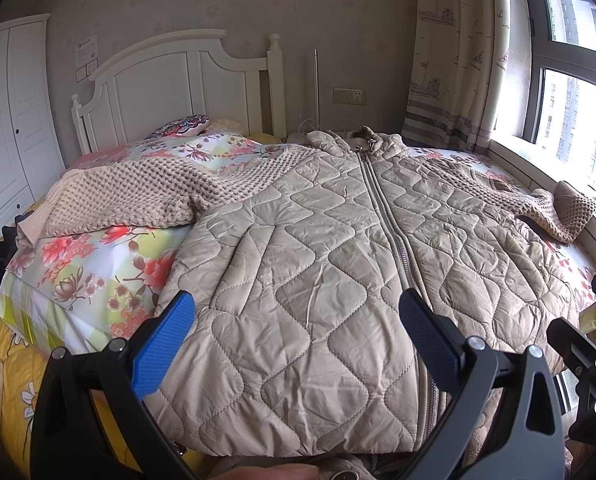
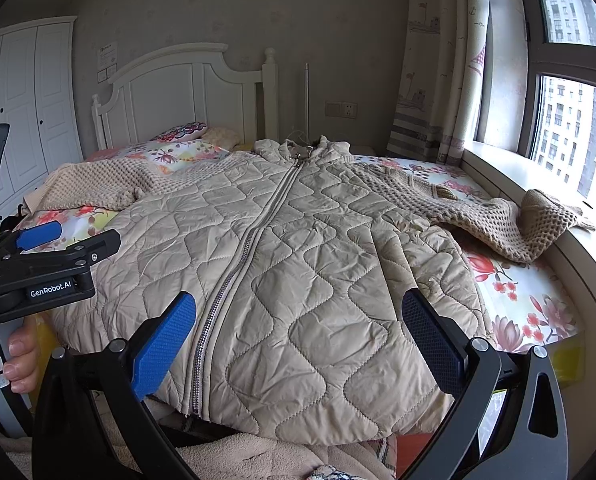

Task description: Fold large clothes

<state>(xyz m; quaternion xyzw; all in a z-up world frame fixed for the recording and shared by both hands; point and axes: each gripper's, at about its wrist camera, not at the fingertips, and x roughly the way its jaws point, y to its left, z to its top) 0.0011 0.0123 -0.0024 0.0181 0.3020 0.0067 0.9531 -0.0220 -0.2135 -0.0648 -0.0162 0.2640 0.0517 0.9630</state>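
Note:
A beige quilted jacket with knitted sleeves lies flat and zipped on the bed, collar toward the headboard, hem toward me. It also shows in the right wrist view. Its left knit sleeve is spread out to the left; its right knit sleeve reaches the window sill. My left gripper is open and empty, hovering over the left half of the hem. My right gripper is open and empty, over the right half of the hem. The left gripper also shows at the left edge of the right wrist view.
A floral sheet covers the bed. A white headboard and pillows stand at the far end. A white wardrobe is at the left. A curtain and window sill run along the right.

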